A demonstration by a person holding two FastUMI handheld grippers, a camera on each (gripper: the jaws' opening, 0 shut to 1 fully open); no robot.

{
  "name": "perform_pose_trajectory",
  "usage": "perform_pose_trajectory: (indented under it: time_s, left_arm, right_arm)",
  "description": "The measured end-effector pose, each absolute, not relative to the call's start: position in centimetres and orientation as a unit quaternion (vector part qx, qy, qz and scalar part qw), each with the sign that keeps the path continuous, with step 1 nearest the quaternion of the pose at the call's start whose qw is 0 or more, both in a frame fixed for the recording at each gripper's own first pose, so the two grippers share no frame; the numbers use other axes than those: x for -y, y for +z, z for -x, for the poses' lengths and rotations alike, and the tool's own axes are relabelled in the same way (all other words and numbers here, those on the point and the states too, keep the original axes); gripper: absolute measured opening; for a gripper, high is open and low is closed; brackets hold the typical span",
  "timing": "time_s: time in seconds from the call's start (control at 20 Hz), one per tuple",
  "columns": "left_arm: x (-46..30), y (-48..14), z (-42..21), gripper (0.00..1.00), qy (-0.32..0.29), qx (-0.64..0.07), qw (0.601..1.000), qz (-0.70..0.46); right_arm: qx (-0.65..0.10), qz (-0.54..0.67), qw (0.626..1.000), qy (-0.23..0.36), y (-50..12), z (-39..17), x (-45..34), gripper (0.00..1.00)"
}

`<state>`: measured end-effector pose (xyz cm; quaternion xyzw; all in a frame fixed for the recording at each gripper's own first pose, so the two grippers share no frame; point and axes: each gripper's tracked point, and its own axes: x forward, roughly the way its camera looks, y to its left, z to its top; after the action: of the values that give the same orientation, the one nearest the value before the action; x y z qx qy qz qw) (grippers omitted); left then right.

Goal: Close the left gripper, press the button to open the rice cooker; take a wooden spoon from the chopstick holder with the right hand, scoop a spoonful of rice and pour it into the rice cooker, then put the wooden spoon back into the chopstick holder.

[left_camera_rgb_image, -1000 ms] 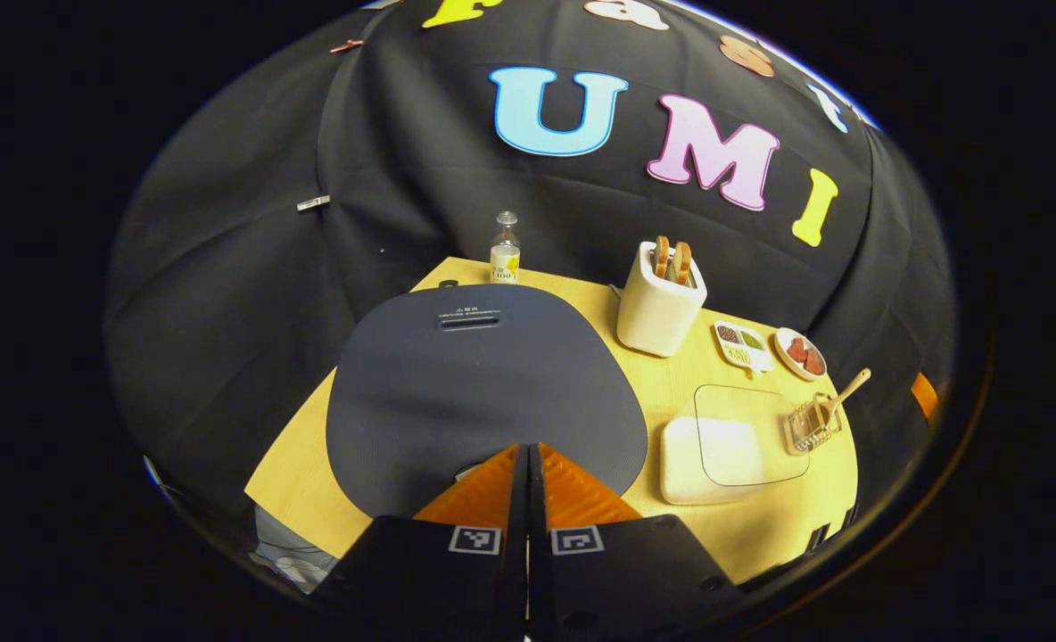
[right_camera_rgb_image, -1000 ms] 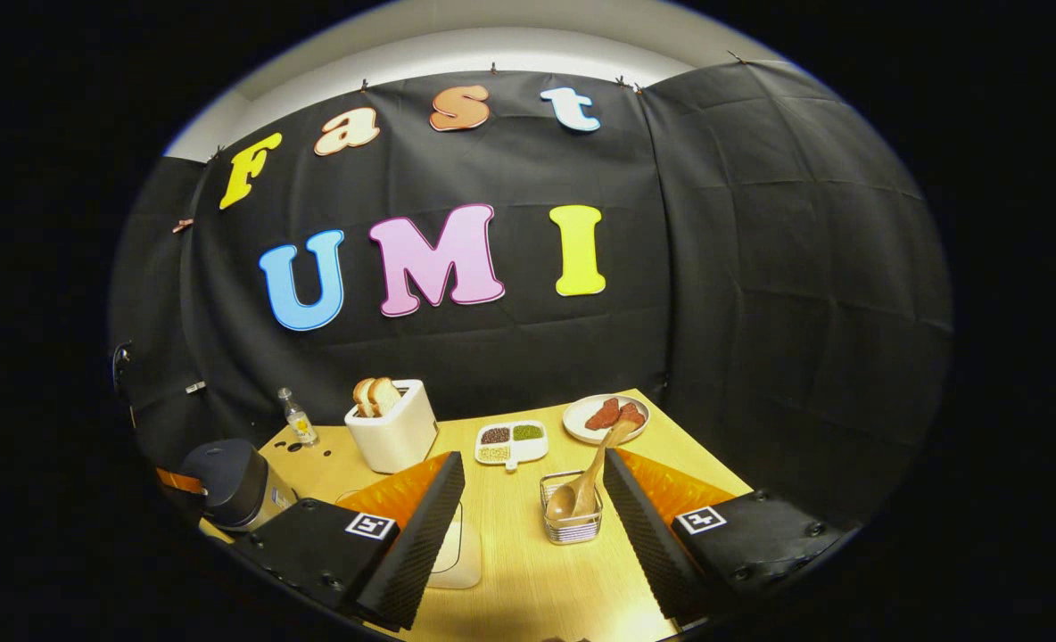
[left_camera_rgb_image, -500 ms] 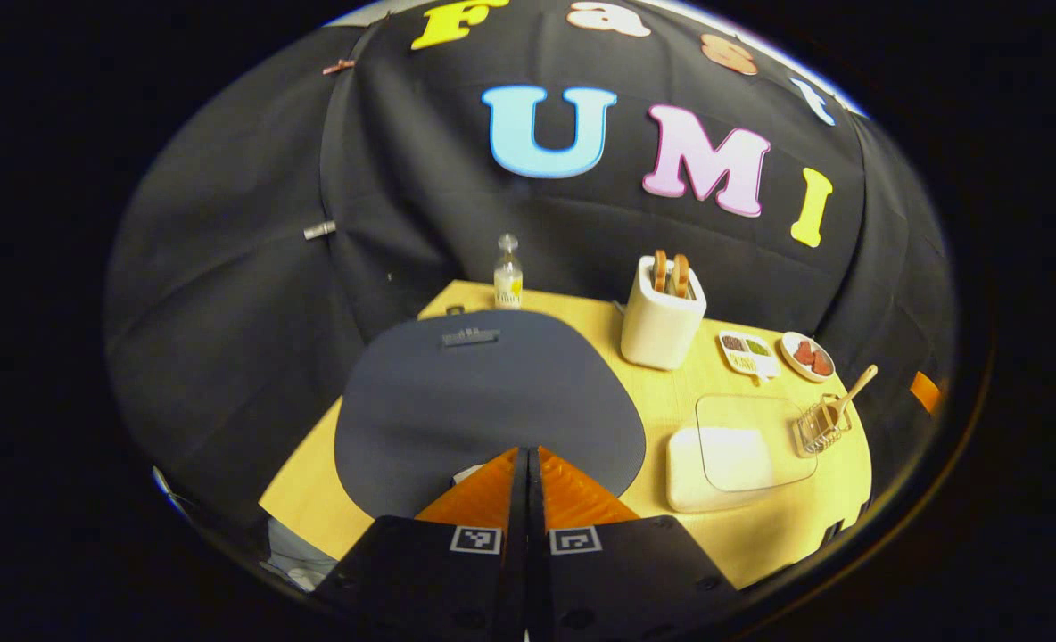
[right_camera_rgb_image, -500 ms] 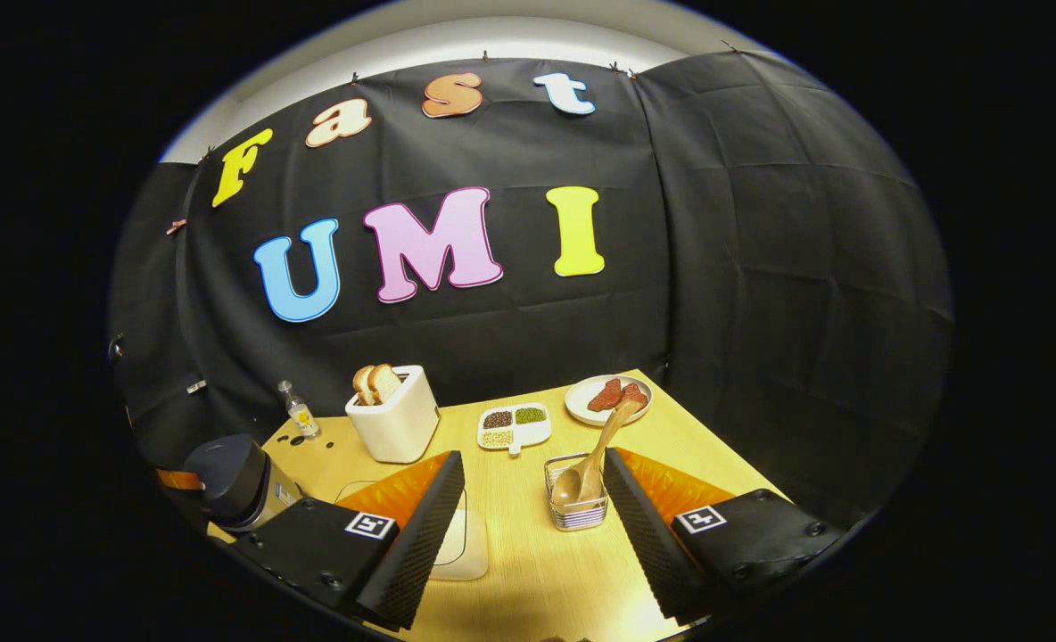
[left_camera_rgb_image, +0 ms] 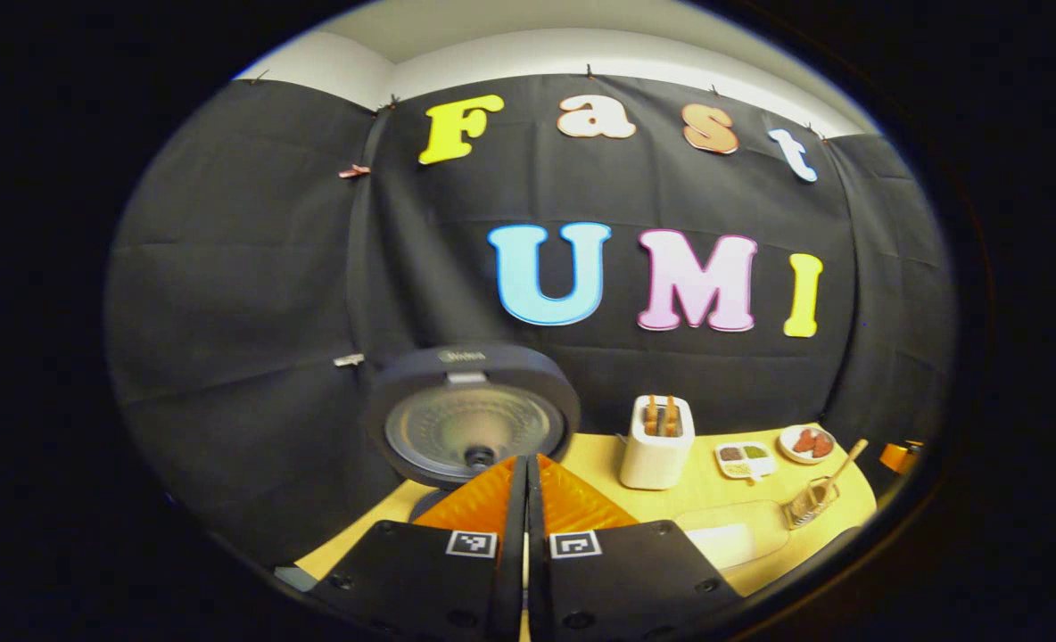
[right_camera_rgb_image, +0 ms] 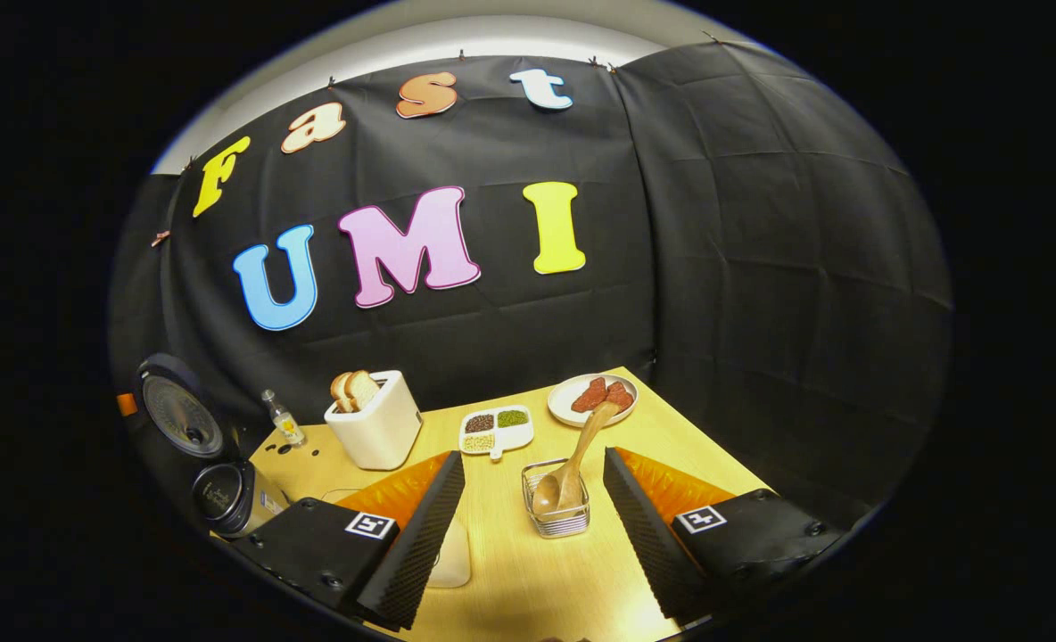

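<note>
Left gripper (left_camera_rgb_image: pixel 526 481) is sitting with its fingers pressed together, pinching nothing, right in front of the dark round rice cooker (right_camera_rgb_image: pixel 225 492), whose lid (left_camera_rgb_image: pixel 473 415) is standing open and showing its silvery inner plate; the pot's contents are too small to read. Right gripper (right_camera_rgb_image: pixel 528 508) is hovering with fingers spread wide, gripping nothing, low over the pale wooden table (right_camera_rgb_image: pixel 537 580). Between its fingers, just ahead, the small wire-mesh chopstick holder (right_camera_rgb_image: pixel 560 506) is holding the light wooden spoon (right_camera_rgb_image: pixel 573 459), bowl down, handle leaning up and away toward the far right. A flat white container under a clear lid (left_camera_rgb_image: pixel 731 537) is lying on the table between cooker and holder, partly hidden behind the right gripper's left finger. Further back, a white divided dish (right_camera_rgb_image: pixel 496 429) is holding dark, green and pale grains in separate compartments; a round white plate (right_camera_rgb_image: pixel 592 399) is carrying reddish pieces. A white toaster (right_camera_rgb_image: pixel 375 428) is holding two bread slices upright. A small clear bottle with yellow label (right_camera_rgb_image: pixel 282 419) is standing by the back edge, near the cooker.
</note>
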<state>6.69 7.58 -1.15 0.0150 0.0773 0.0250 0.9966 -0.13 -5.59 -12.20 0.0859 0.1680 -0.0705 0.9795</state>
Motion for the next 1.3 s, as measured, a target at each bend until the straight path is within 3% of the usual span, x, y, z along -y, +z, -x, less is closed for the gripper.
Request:
perform_pose_trajectory:
  time_s: [0.1, 0.2, 0.4, 0.7, 1.3]
  left_arm:
    - [-5.5, -2.0, -6.4, 0.12, 0.009, -0.080, 0.997, 0.022]
    - [-4.3, -2.7, -6.3, 0.24, 0.002, -0.083, 0.996, 0.040]
    - [-3.2, -4.8, -5.9, 0.99, 0.027, -0.118, 0.993, 0.008]
    - [-0.2, -8.0, -5.2, 0.96, 0.034, -0.147, 0.988, 0.035]
    - [1.7, -15.4, -1.8, 0.95, 0.074, -0.229, 0.969, 0.057]
  right_arm:
    - [-0.176, -0.095, 0.977, -0.078, -13.0, -1.0, 6.7, 0.98]
    - [-0.190, -0.108, 0.972, -0.084, -14.0, -2.2, 7.6, 0.98]
    - [-0.230, -0.137, 0.960, -0.088, -17.3, -4.4, 8.8, 0.98]
    - [-0.258, -0.164, 0.949, -0.077, -20.7, -7.9, 9.7, 0.98]
    - [-0.285, -0.208, 0.928, -0.116, -26.4, -15.3, 12.6, 0.98]
